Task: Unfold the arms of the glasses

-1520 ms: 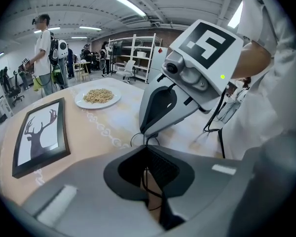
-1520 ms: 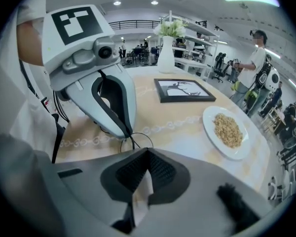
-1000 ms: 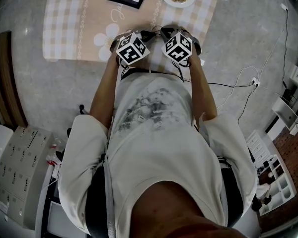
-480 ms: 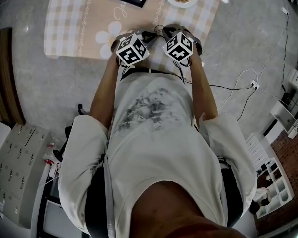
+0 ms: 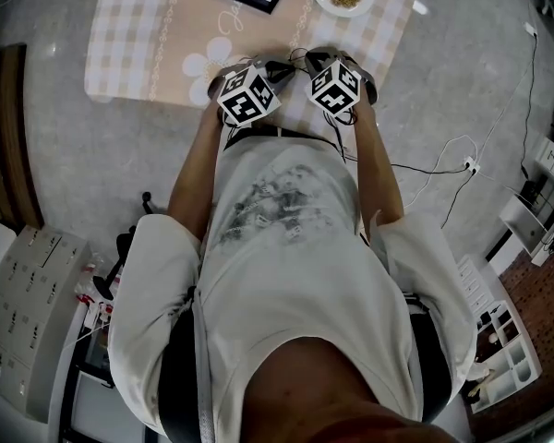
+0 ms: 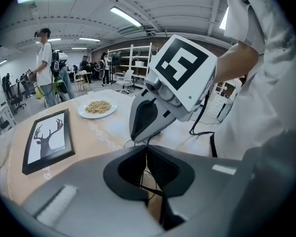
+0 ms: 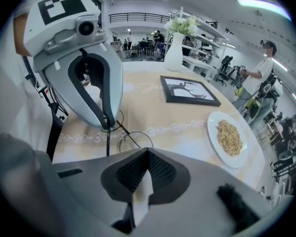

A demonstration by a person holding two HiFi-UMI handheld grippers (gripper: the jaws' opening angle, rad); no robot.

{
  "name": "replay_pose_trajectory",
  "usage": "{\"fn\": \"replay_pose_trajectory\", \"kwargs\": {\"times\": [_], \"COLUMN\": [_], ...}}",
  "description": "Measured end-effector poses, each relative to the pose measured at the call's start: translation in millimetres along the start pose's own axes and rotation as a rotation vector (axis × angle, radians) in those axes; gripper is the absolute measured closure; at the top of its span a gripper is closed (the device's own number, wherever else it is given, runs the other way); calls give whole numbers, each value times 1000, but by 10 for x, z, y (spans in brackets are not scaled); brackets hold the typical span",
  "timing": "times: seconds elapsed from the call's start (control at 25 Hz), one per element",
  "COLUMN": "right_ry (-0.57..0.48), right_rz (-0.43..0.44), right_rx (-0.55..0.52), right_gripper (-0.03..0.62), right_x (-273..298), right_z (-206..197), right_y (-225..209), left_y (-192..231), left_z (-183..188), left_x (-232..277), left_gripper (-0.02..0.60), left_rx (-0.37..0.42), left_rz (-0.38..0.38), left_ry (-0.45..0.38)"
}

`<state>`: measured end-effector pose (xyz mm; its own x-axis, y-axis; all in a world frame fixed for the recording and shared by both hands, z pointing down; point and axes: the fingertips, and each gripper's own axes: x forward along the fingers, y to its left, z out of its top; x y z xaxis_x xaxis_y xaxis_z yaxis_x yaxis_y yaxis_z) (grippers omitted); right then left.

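The unfolding looks only just begun. The wire-framed glasses (image 7: pixel 134 142) are held between the two grippers, over the near edge of the tabletop (image 7: pixel 153 110). The left gripper (image 6: pixel 147 151) has its fingers nipped onto a thin arm of the frame. The right gripper (image 7: pixel 148 153) has its fingers pressed tight together, seemingly on the rim beside a lens. Next, I judge, the left should swing that arm outward while the right steadies the frame.

Count: one pair of glasses, two grippers, one plate (image 7: pixel 214 127) of grain, one framed picture (image 7: pixel 188 91), one vase (image 7: pixel 174 58).
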<state>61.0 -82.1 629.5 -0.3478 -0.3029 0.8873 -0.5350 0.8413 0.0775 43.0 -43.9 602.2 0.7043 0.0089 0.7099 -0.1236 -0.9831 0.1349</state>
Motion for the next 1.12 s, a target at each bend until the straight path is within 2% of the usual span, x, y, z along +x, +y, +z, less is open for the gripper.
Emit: {"fn": "replay_pose_trajectory", "kwargs": {"times": [0.4, 0.88, 1.12], "right_ry": [-3, 3, 19], "right_rz": [1, -3, -29], "right_rx": [-9, -3, -40], "right_gripper": [577, 577, 577], "right_x": [19, 30, 35], "right_z": [34, 43, 46], "right_y": [47, 62, 79], "left_y": [-41, -113, -28], "left_z": [-38, -36, -59], "left_x": [-49, -233, -438], "left_gripper": [566, 562, 572], "left_rx": [7, -6, -65], "left_rz": [-3, -7, 31], "left_ry": [-7, -62, -109]}}
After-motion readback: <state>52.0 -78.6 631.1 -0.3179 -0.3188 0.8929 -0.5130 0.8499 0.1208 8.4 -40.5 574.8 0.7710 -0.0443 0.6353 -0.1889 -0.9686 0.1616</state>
